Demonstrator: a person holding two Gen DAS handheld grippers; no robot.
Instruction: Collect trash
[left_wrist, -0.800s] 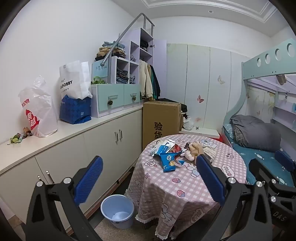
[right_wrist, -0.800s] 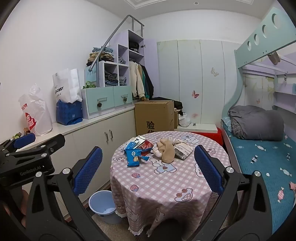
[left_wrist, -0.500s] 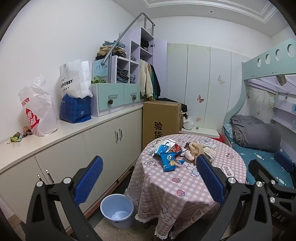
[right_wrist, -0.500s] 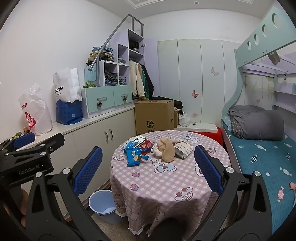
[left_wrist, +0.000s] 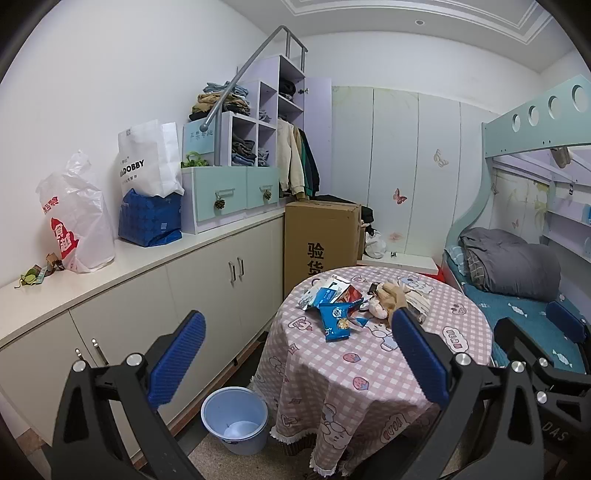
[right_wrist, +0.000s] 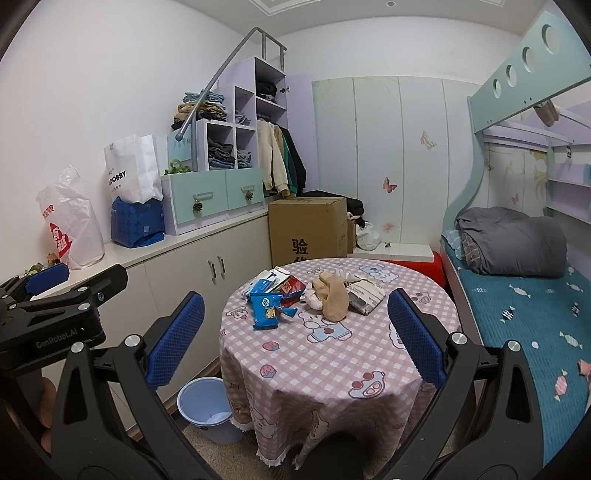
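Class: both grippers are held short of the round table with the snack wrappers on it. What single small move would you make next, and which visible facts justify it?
Probably bring the left gripper forward and down toward the blue snack packet. Both it and the right gripper are open and empty, well short of the table. The packet lies nearest the table's front-left, and the blue bin stands on the floor on that side.

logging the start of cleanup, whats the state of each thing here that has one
left gripper: open, empty, short of the table
right gripper: open, empty
blue snack bag: torn open, flat on the tablecloth
bin: upright on the floor, uncovered, nearly empty
cardboard box: flaps shut, upright
cabinet doors: shut
teal drawers: shut
grey blanket: bundled on the bed
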